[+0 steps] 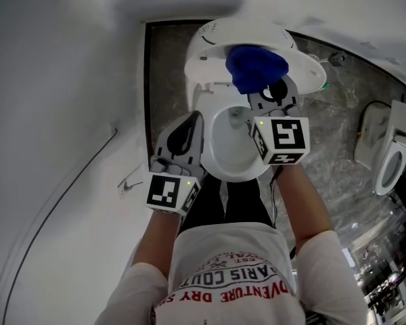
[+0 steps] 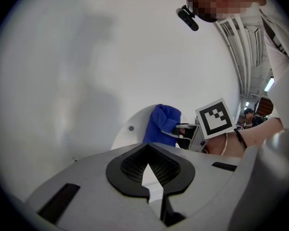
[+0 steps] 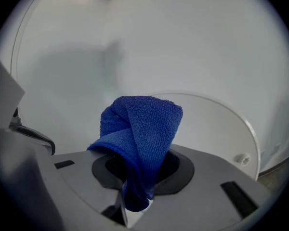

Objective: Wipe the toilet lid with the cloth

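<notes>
**Head view: cloth clamped in right gripper, up at the raised lid**

Head view shows my right gripper [image 1: 271, 90] closed on the blue cloth [image 1: 254, 66], which is either against or just off the inner face of the raised toilet lid [image 1: 206, 46]. I can't tell if it touches. Right gripper view confirms the hold: the jaws pinch one lower fold, the bulk of the cloth bunches up and flops over the jaw tips, and the lid's curve sits behind it. My left gripper [image 1: 188, 126] is low, beside the left rim of the bowl [image 1: 233, 147]. Left gripper view shows its jaws together with nothing between them.

Handling, my read: the cloth is terry or microfibre, light, soft and limp. It has no stiffness of its own, so it only wipes where the jaw tips press it. The grip on the fold looks deep enough; a thin edge grip would likely slip out under drag. The lid is hard glossy plastic, probably slick, and hinged, so a hard push could rock it. Wiping looks about to start.
</notes>
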